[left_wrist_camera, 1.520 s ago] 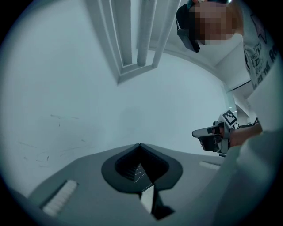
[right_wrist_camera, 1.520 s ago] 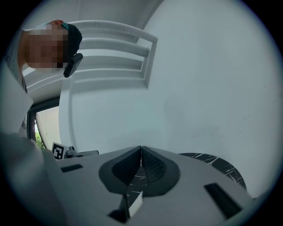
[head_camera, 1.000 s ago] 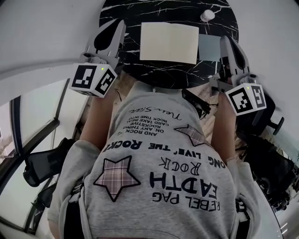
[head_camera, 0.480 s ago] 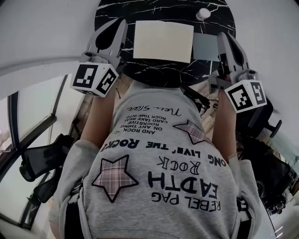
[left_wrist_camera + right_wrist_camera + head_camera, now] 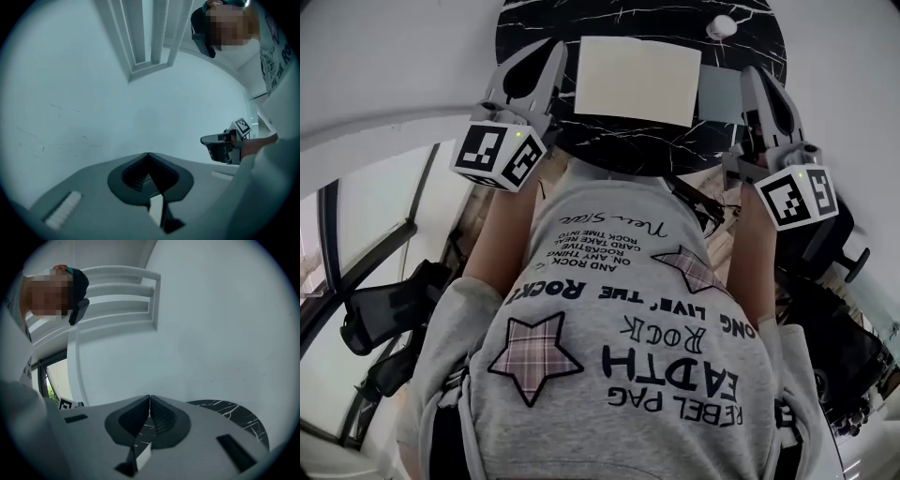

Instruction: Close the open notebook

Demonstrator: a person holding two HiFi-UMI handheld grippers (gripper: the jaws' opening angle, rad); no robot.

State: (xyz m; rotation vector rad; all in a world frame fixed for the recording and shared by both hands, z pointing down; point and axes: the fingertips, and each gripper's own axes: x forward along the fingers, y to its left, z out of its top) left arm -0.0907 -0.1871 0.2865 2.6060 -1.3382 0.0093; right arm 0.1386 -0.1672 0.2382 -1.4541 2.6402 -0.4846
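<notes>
Head view: one round black white-veined marble worktop [image 5: 609, 141] carries one flat cream rectangular notebook [image 5: 639, 80] and one small white round object [image 5: 721, 27], the notebook between two grey grippers; left gripper view: left gripper [image 5: 548, 54] jaws pressed together, empty; right gripper view: right gripper [image 5: 750, 80] likewise closed, empty.

The head view is bright and evenly lit, and the shadows are soft. The pale wall is almost washed out, while the black worktop [image 5: 628, 145] shows its white veins clearly, without glare. Straight lines bend strongly near the edges. Both gripper views sit inside a round dark border. The left gripper view has a cold blue-green tint, and the left tongs [image 5: 148, 154], close to the lens, look soft. In the right gripper view, daylight enters from a window [image 5: 49, 380] at the lower left.
</notes>
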